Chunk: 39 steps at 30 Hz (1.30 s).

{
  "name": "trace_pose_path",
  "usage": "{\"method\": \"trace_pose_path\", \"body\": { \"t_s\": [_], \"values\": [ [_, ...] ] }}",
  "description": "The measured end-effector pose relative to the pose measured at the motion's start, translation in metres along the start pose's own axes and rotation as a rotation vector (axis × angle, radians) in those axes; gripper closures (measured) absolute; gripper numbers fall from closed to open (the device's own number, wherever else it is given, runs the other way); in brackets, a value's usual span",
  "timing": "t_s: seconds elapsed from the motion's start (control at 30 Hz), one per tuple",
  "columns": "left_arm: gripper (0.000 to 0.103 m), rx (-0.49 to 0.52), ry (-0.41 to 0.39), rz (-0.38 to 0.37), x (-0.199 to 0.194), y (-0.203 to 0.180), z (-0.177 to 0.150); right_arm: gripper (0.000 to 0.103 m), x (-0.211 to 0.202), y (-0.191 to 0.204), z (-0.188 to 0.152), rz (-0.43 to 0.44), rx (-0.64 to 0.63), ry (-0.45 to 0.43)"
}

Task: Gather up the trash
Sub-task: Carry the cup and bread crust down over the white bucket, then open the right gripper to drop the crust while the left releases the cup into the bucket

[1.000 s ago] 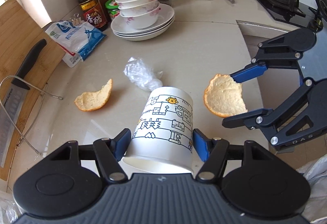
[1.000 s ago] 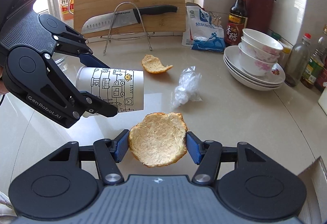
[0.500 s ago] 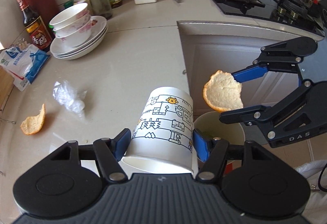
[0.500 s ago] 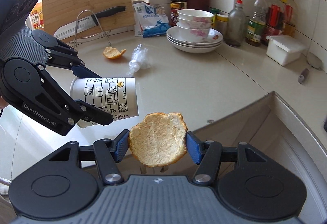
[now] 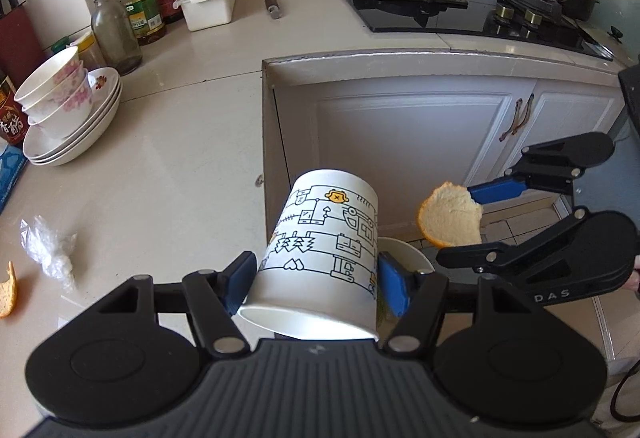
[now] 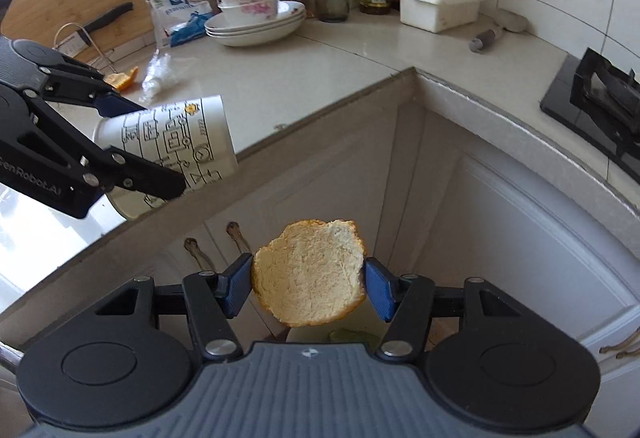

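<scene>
- My left tongs are clenched on the paper cup, blue pads pressed to both sides; it lies tilted with its open mouth toward the camera, out past the worktop edge.
- In the right wrist view the same cup shows at 9 o'clock, gripped by the left tongs over the worktop's rim.
- My right tongs are grasping the large orange peel, pith side facing the camera, hanging in front of the white cabinet doors.
- From the left wrist that peel sits at 3 o'clock of the cup, pinched in the right tongs.
- Beneath the cup, at 5 o'clock, a pale round bin rim shows, mostly hidden.
- Left on the worktop at 9 o'clock: a crumpled plastic wrap and, just beside it at the frame edge, a small orange peel.
- Stacked bowls on plates stand well apart from those, at 10 o'clock.
</scene>
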<state>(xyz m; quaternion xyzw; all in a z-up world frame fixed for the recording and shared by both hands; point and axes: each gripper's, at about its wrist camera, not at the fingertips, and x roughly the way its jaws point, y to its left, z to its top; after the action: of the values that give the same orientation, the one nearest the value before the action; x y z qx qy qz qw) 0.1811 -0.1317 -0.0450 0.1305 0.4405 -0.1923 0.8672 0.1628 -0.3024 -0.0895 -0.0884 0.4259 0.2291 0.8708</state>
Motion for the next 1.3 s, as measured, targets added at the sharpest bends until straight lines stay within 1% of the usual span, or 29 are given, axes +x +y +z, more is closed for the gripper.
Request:
{"method": "trace_pose_path", "body": {
  "t_s": [0.17,0.27,0.37,0.47,0.7,0.77,0.8,0.83,0.9,0.97,1.1,1.2,1.3],
  "values": [
    [0.038,-0.011,0.004,-0.005,0.016,-0.011,0.004,0.038,0.035,-0.020,-0.030,-0.060,0.018,0.069],
    [0.038,-0.019,0.003,0.023,0.025,-0.015,0.003,0.038,0.057,-0.030,-0.047,-0.076,0.029,0.106],
    [0.038,-0.025,-0.003,0.071,0.032,-0.019,0.003,0.038,0.079,-0.039,-0.059,-0.081,0.054,0.145],
    [0.038,-0.040,0.001,0.079,0.038,-0.021,0.005,0.038,0.096,-0.045,-0.068,-0.085,0.074,0.173],
    [0.038,-0.047,0.012,0.071,0.050,-0.028,0.010,0.037,0.126,-0.057,-0.080,-0.078,0.111,0.200],
    [0.038,-0.054,0.016,0.065,0.056,-0.030,0.012,0.034,0.136,-0.058,-0.084,-0.069,0.114,0.210],
    [0.038,-0.057,0.017,0.064,0.058,-0.032,0.013,0.031,0.141,-0.058,-0.086,-0.068,0.116,0.213],
    [0.038,-0.058,0.018,0.062,0.061,-0.033,0.013,0.021,0.144,-0.058,-0.089,-0.067,0.122,0.214],
    [0.038,-0.055,0.024,0.055,0.067,-0.037,0.015,0.007,0.148,-0.060,-0.093,-0.059,0.141,0.207],
    [0.038,-0.054,0.030,0.050,0.073,-0.041,0.016,0.005,0.149,-0.062,-0.097,-0.045,0.156,0.201],
    [0.038,-0.057,0.044,0.026,0.086,-0.049,0.018,0.002,0.142,-0.065,-0.102,-0.052,0.186,0.194],
    [0.038,-0.056,0.054,0.019,0.096,-0.055,0.019,0.000,0.133,-0.066,-0.105,-0.066,0.207,0.183],
    [0.038,-0.057,0.080,0.003,0.111,-0.061,0.018,0.000,0.120,-0.066,-0.107,-0.088,0.217,0.167]
  ]
}}
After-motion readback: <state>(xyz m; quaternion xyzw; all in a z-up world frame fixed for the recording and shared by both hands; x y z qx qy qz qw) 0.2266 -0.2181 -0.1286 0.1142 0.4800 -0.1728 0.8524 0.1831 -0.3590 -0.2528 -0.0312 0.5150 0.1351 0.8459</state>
